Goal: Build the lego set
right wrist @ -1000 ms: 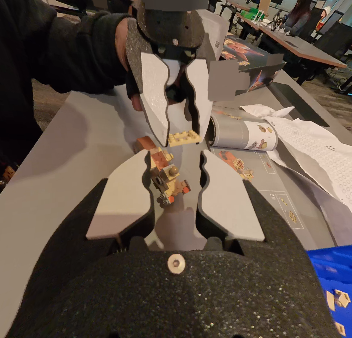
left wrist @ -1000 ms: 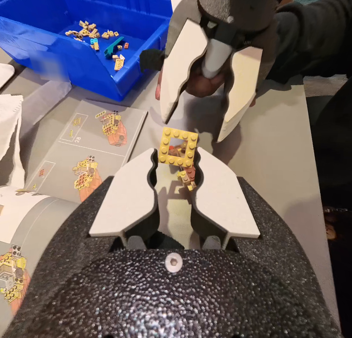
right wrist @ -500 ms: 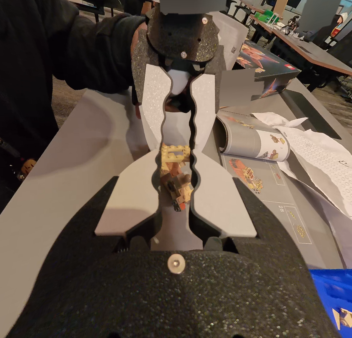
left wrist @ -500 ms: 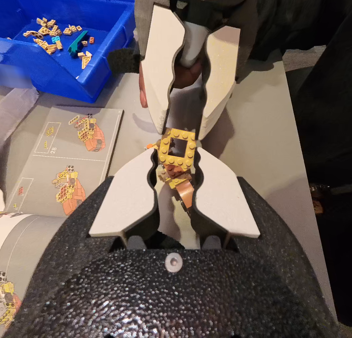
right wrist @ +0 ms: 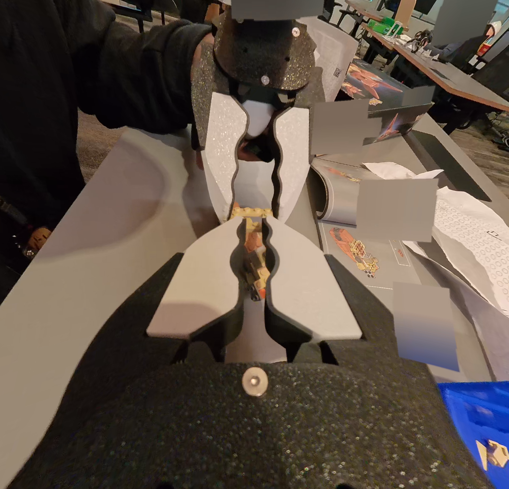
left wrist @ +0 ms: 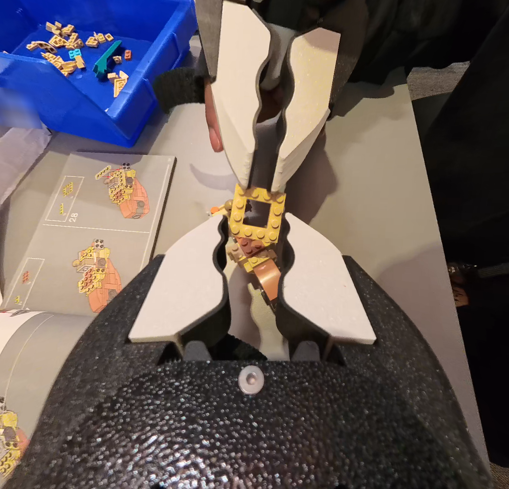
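Note:
My left gripper (left wrist: 254,221) is shut on a yellow square frame plate (left wrist: 257,216), gripped by its two side edges. My right gripper (right wrist: 252,222) is shut on a small tan and brown lego assembly (right wrist: 254,258), held just above the grey table. The two grippers meet tip to tip. The plate (right wrist: 252,212) sits against the top end of the assembly (left wrist: 256,258); I cannot tell whether it is pressed on. In the left wrist view the right gripper (left wrist: 261,185) comes in from above.
A blue bin (left wrist: 82,109) with several loose pieces stands at the far left. An open instruction booklet (left wrist: 91,227) lies left of the grippers. White torn paper (right wrist: 468,241) and the set box (right wrist: 385,90) lie beyond. The table edge (left wrist: 429,227) is close on the right. My two grippers' fingertips are within a few centimetres of each other.
My right gripper has closed from wide open onto the assembly. The two grippers have come together, bringing the yellow frame plate onto the assembly's top.

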Demonstrator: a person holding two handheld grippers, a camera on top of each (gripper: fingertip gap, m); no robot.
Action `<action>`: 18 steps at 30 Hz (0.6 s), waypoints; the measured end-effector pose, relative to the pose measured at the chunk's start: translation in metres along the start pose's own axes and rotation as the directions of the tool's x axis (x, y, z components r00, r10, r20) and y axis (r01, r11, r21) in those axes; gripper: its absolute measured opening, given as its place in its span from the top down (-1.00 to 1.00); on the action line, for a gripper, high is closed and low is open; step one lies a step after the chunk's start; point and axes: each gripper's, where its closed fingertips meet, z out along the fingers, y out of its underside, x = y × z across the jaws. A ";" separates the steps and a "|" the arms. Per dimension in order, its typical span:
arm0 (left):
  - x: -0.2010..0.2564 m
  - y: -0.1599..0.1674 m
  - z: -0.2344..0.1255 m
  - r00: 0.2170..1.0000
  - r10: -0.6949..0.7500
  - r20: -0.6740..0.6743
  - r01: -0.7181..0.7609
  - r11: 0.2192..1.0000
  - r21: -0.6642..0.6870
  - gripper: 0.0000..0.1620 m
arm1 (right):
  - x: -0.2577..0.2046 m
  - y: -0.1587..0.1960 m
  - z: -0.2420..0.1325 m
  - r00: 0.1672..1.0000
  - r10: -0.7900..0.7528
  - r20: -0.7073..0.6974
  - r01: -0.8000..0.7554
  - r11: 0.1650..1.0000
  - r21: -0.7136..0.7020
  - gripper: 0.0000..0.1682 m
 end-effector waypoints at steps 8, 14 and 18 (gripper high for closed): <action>-0.003 -0.002 -0.002 1.000 -0.019 0.006 0.019 1.000 0.024 0.56 | 0.006 0.001 -0.005 0.999 -0.017 -0.033 0.017 1.000 -0.009 0.85; -0.008 -0.002 -0.003 0.999 -0.038 0.014 0.037 0.999 0.040 0.56 | 0.011 0.003 -0.010 0.998 -0.019 -0.054 0.018 1.000 -0.014 0.85; -0.013 -0.001 -0.005 0.998 -0.055 0.024 0.053 0.997 0.049 0.56 | 0.016 0.011 -0.013 0.998 -0.014 -0.065 0.012 0.999 -0.032 0.84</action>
